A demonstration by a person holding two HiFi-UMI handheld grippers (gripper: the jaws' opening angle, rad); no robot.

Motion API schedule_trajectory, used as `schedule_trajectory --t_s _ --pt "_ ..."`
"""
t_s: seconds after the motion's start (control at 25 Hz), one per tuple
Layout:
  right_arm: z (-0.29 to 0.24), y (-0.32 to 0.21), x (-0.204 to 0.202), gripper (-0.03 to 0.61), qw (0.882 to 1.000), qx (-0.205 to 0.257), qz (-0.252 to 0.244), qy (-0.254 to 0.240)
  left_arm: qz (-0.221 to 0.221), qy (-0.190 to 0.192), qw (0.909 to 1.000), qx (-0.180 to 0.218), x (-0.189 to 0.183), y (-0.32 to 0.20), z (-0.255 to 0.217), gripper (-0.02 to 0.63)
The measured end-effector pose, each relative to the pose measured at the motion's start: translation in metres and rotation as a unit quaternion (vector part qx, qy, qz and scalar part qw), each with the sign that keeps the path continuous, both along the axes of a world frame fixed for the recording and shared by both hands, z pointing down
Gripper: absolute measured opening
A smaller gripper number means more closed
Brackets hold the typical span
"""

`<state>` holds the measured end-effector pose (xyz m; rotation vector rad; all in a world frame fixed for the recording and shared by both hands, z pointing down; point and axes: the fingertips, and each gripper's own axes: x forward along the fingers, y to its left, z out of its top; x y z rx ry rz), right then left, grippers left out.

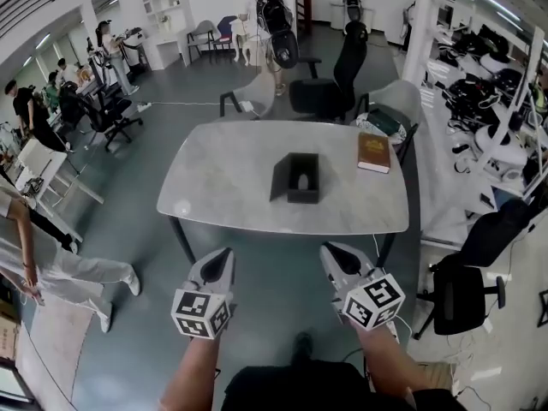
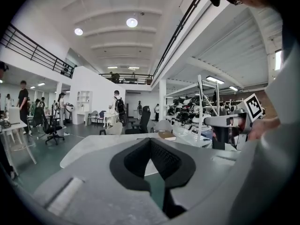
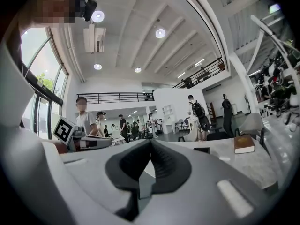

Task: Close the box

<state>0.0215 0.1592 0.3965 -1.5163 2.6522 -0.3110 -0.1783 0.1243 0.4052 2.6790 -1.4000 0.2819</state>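
Observation:
A small black box [image 1: 301,178] stands open near the middle of the grey table [image 1: 214,195], its lid raised on its left side; a pale item lies inside. In the right gripper view the box [image 3: 202,150] shows only as a dark sliver on the tabletop. My left gripper [image 1: 224,255] and right gripper [image 1: 330,252] hover side by side short of the table's near edge, both pointing at it. Both are shut with nothing between their pads, as the left gripper [image 2: 150,140] and right gripper [image 3: 150,142] show in their own views.
A brown book [image 1: 374,152] lies at the table's far right corner. Office chairs [image 1: 330,80] stand behind the table and another chair [image 1: 462,294] sits to my right. People stand at the left [image 1: 26,255] and at the back [image 1: 270,15].

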Motion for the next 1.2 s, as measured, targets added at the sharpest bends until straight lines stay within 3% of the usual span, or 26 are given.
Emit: schedule_trajectory --t_s 0.44,0.6,1.2 --pt "0.019 -0.061 0.045 0.002 0.999 -0.022 0.028 -0.003 0.01 0.006 0.9999 -0.003 0.029 -0.075 0.008 0.011" --pt "0.025 -0.099 0.06 0.002 0.998 -0.024 0.052 0.033 0.018 0.014 0.9997 -0.007 0.037 -0.121 0.017 0.009" --pt "0.048 -0.349 0.022 0.002 0.992 -0.07 0.077 0.072 0.07 0.033 0.9963 -0.039 0.026 -0.379 0.057 0.011"
